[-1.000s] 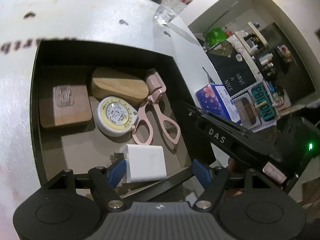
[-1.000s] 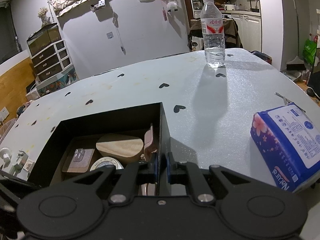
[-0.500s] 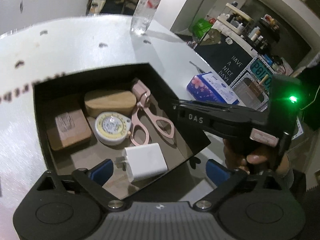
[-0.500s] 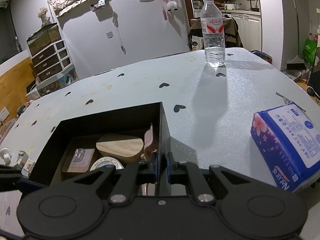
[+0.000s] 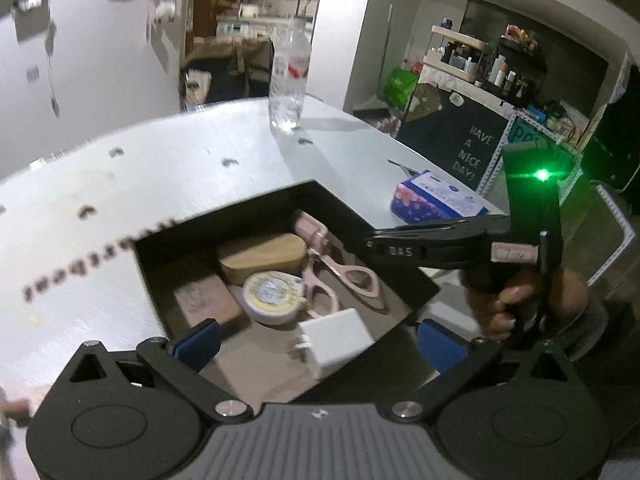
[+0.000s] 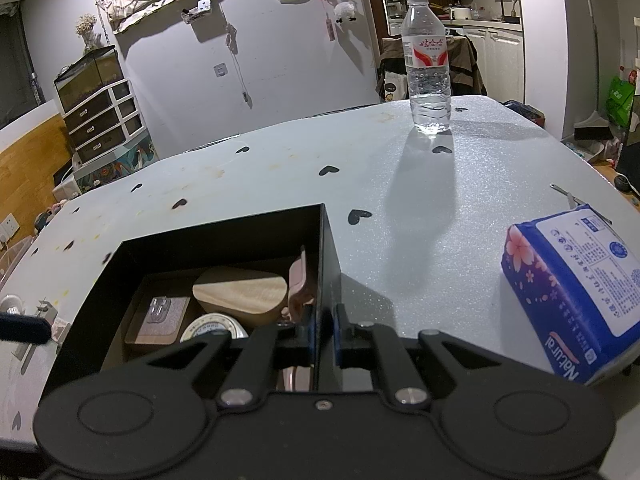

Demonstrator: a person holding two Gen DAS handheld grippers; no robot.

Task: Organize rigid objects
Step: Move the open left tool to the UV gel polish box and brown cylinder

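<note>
A black box (image 5: pixel 240 216) on the table holds a wooden block (image 5: pixel 260 254), a round tape measure (image 5: pixel 272 298), a pink scissor-like tool (image 5: pixel 340 280), a brown pad (image 5: pixel 204 300) and a white charger (image 5: pixel 340 336). My left gripper (image 5: pixel 318 344) hovers above the box's near edge. Its jaws are opening wide and the pads touch nothing; the charger lies loose below them. My right gripper (image 6: pixel 324 332) is shut on the box's right wall (image 6: pixel 328 264), also seen as right gripper (image 5: pixel 372 240) with a person's hand (image 5: pixel 516 300) behind it.
A water bottle (image 6: pixel 428 68) stands at the far side of the table. A blue tissue pack (image 6: pixel 568 280) lies right of the box near the table's edge. Shelves and clutter stand beyond the table on the right.
The left jaws have spread wider, away from the white charger, which stays in the box. The left gripper has drawn back, risen and rolled. The right gripper has kept still on the wall.
</note>
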